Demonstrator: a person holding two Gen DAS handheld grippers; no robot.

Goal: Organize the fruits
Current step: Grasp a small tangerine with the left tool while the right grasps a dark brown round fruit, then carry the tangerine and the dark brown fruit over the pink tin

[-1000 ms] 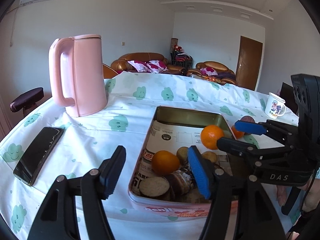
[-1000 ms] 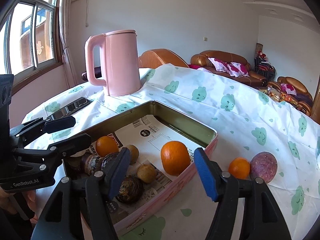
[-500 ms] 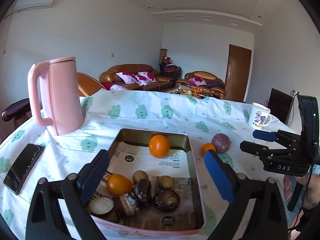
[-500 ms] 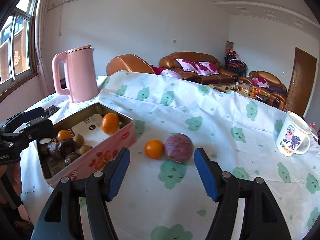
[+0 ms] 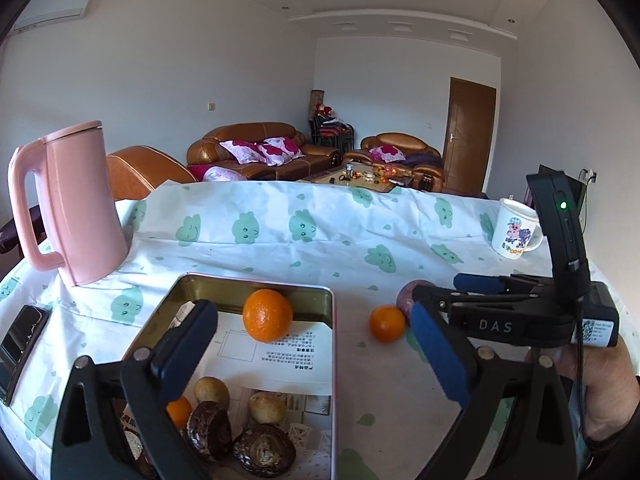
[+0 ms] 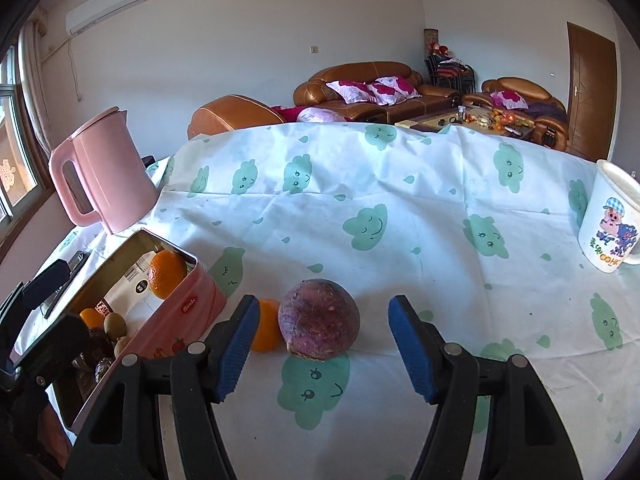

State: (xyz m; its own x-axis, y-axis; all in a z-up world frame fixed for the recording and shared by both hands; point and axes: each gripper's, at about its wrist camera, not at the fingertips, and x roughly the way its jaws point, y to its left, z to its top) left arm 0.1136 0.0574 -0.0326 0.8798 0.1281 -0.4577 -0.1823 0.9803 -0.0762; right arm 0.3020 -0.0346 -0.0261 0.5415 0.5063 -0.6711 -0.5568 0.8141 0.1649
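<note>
A pink tin box (image 5: 333,360) (image 6: 188,300) holds an orange (image 5: 267,315) (image 6: 167,274), a smaller orange (image 5: 179,411) and several brown fruits. On the cloth beside it lie a small orange (image 5: 386,323) (image 6: 267,330) and a round purple fruit (image 6: 318,325) (image 5: 405,294), touching each other. My right gripper (image 6: 320,354) is open and empty, its jaws just short of the purple fruit, one on each side. It also shows in the left wrist view (image 5: 460,286). My left gripper (image 5: 316,356) is open and empty above the tin's near end.
A pink kettle (image 5: 72,208) (image 6: 104,172) stands at the back left. A black phone (image 5: 20,340) lies left of the tin. A white cartoon mug (image 6: 610,220) (image 5: 516,234) stands at the right. The table wears a white cloth with green clouds (image 6: 400,216).
My right gripper has swung away from the tin to the purple fruit and closed in on it. My left gripper has pulled back from the tin and turned right.
</note>
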